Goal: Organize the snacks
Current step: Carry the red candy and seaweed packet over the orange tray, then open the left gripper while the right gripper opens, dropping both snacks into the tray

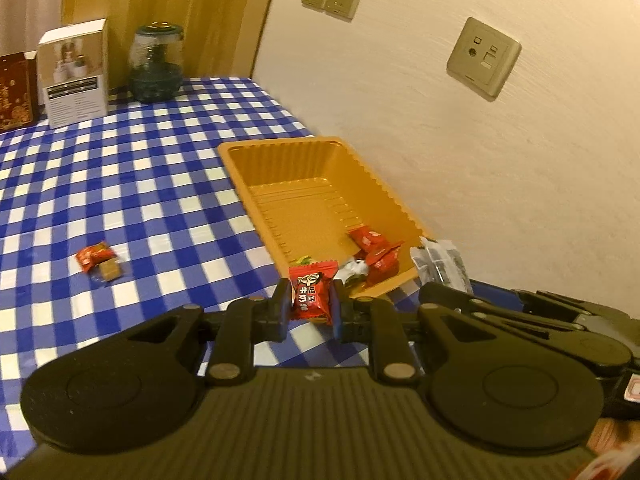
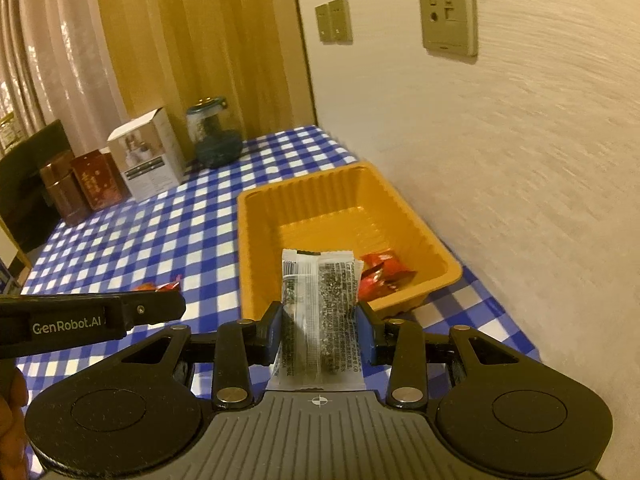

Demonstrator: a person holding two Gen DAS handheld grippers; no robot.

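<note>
- The left claw (image 1: 310,306) pinches a small red candy packet (image 1: 311,294) between its blue pads; the wrapper is glossy, with crimped ends and white print.
- The right claw (image 2: 320,330) grips a long clear sachet (image 2: 320,312) by its sides; the sachet is flat, with dense black print, a barcode and serrated end seals.
- Both packets hang above the near edge of an orange plastic tray (image 1: 256,152), a rectangular one with ribbed walls and a grooved floor.
- In the tray's near corner lie red wrapped candies (image 1: 378,254) and a silvery wrapper (image 1: 354,270).
- The tray sits against a textured wall on a tabletop covered in a blue-and-white checked cloth (image 1: 140,184).
- Another red candy (image 1: 95,256) lies on the cloth well left of the tray, touching a small tan cube (image 1: 110,270).
- At the far end stand a white carton (image 1: 74,74), a dark glass jar (image 1: 156,64) and red-brown tins (image 2: 94,184).
</note>
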